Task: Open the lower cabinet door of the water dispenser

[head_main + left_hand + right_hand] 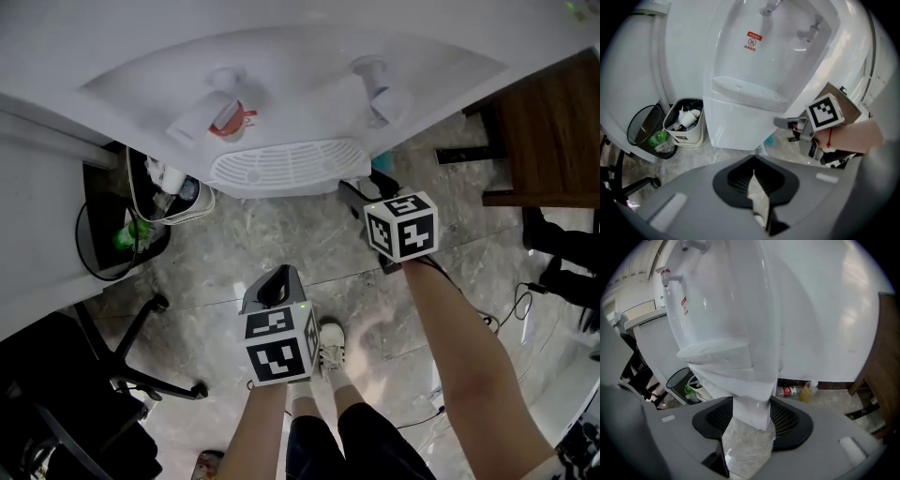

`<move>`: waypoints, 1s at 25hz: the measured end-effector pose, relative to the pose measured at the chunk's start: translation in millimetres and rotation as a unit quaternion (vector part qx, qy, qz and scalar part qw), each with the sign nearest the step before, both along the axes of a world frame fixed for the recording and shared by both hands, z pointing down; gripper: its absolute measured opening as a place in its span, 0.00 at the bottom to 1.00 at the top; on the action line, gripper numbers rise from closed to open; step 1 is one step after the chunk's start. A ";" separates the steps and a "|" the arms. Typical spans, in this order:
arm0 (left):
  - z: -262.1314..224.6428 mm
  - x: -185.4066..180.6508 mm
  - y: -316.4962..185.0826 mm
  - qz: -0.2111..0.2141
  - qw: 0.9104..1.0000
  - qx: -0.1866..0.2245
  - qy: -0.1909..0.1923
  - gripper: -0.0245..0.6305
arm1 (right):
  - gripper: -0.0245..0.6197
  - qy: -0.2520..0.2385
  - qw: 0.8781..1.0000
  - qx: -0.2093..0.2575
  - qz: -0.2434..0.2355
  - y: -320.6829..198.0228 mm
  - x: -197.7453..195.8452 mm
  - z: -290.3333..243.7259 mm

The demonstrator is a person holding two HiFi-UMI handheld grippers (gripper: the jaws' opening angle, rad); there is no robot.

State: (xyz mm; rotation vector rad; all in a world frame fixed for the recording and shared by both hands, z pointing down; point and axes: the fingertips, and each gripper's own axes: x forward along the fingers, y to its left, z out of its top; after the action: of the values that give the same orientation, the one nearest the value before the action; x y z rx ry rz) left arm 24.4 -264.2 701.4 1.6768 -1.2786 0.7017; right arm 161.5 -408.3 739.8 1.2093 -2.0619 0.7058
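Observation:
The white water dispenser (281, 84) stands ahead, its drip tray (286, 167) facing me. Its lower cabinet door (736, 126) looks flush and closed. My right gripper (364, 195) is at the cabinet's right front corner, under the tray. Its jaws stand open in the right gripper view, with the cabinet's lower corner (751, 380) framed between them; whether the pads touch it I cannot tell. The left gripper view shows that gripper (785, 123) beside the door's right edge. My left gripper (278, 281) hangs back over the floor, shut on nothing (753, 159).
A white waste bin (685, 122) and a black bin (644, 129) stand left of the dispenser. An office chair base (141, 347) is at lower left. A wooden table (553, 131) is on the right. Two bottles (790, 391) lie by the wall. Cables (506, 309) trail on the floor.

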 end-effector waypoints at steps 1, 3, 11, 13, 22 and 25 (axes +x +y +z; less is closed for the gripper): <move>-0.4 0.1 2.9 0.000 1.000 0.001 0.004 0.05 | 0.39 0.000 1.000 -0.001 0.007 9.8 0.0 0.3; -0.9 -0.3 9.1 -0.002 1.000 0.003 0.011 0.05 | 0.38 -0.001 1.000 -0.006 0.018 31.8 -1.9 0.1; 7.7 -13.0 47.0 -0.006 1.000 0.006 0.006 0.05 | 0.29 -0.030 0.998 -0.045 0.020 138.3 -36.9 -3.8; 12.2 -18.1 57.7 0.000 1.000 0.006 0.003 0.05 | 0.29 -0.046 0.997 -0.057 0.025 162.1 -53.7 -4.5; 23.9 -76.2 99.6 -0.028 0.999 0.003 -0.021 0.05 | 0.19 -0.068 0.993 -0.097 -0.007 234.8 -131.1 -5.4; 26.4 -92.1 111.3 -0.040 0.999 -0.005 -0.026 0.05 | 0.17 -0.071 0.992 -0.107 -0.013 244.5 -149.0 -4.4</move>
State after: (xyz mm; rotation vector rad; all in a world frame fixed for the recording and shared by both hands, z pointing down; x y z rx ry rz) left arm -67.7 -152.9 727.8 1.5997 -1.3693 0.7061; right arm 12.5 -163.7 735.4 1.0350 -2.0506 0.9971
